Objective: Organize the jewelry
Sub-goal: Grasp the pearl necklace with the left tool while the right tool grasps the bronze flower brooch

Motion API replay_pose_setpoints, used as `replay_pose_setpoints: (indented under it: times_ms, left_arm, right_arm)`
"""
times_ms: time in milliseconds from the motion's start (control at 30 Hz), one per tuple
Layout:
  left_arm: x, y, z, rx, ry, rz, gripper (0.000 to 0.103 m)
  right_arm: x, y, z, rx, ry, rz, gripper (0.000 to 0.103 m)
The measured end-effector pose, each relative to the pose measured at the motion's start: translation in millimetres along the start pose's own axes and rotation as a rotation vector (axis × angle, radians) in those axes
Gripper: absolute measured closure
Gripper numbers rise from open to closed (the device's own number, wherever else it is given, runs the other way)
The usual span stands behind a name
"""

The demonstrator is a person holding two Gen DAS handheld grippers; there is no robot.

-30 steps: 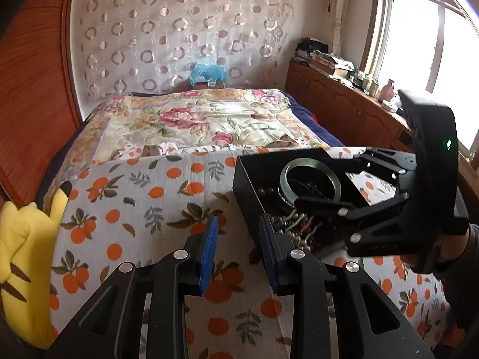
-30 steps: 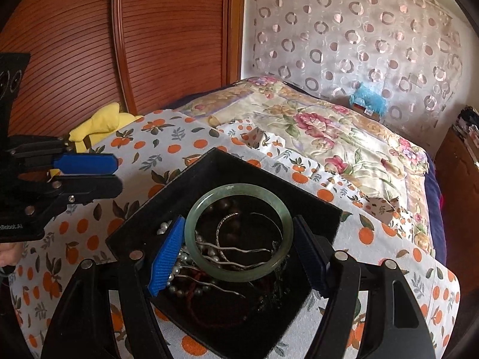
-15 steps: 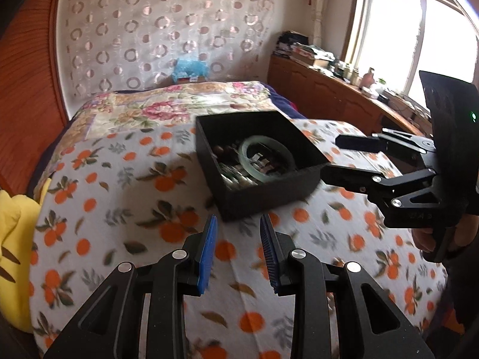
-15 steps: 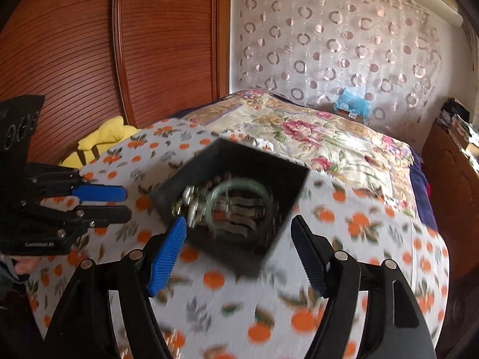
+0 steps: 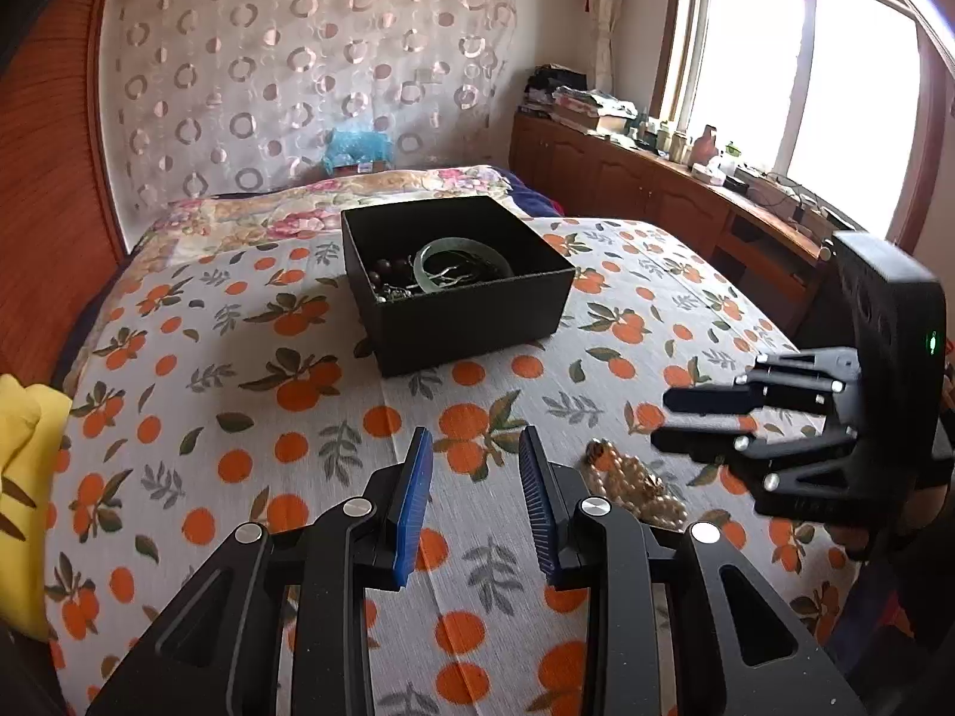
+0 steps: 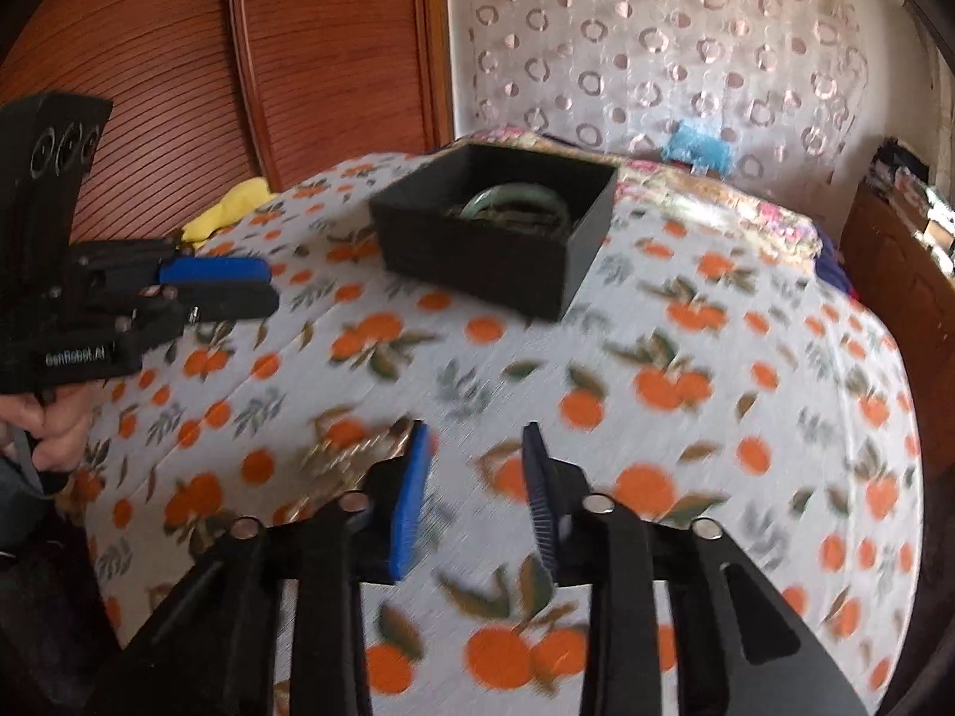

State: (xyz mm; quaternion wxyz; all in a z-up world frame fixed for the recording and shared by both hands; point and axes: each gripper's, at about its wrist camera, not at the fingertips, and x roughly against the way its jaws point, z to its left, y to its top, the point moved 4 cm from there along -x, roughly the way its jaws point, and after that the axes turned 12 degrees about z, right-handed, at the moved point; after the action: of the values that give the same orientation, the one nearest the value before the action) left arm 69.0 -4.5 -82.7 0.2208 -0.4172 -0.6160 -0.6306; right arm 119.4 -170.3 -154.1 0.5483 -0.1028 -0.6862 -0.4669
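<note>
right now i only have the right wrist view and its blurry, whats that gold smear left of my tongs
observer: a heap of pale and gold beads, lying loose on the orange-print cloth, outside the box.
operator: anything in the box besides the green bangle
observer: yes, dark brown beads lie next to the green bangle, on its left in the left wrist view.
operator: are my tongs empty
observer: seen from the side, the right tongs have just been closing with nothing between them, and they are clear of the heap.
</note>
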Motion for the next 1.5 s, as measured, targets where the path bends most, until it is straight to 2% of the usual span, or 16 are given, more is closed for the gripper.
replay_pose_setpoints:
  times_ms: [300,500,567,1100,1233,1400,1500]
  left_arm:
    - [-3,-9,-5,0.006,-0.008,0.011,0.075]
    - [-6,-12,-10,-0.004,-0.014,0.022,0.075]
    - [-7,-12,-13,-0.011,-0.017,0.025,0.075]
    - [-38,-10,-50,-0.098,-0.073,0.101,0.075]
    - [-47,-7,-56,-0.117,-0.058,0.124,0.075]
    - [-56,-5,-56,-0.129,-0.029,0.146,0.081]
    - [-59,-4,-54,-0.132,-0.01,0.149,0.088]
  right_arm:
    - [-8,-7,18,-0.014,0.05,0.031,0.077]
    - [-11,-9,20,-0.02,0.043,0.053,0.081]
    - [-11,-12,21,-0.013,0.035,0.059,0.087]
    - [8,-22,-12,-0.062,-0.034,0.014,0.087]
    - [10,-24,-16,-0.073,-0.035,0.008,0.087]
    - [11,-24,-15,-0.072,-0.032,0.002,0.087]
    - [11,-25,-13,-0.069,-0.03,0.003,0.087]
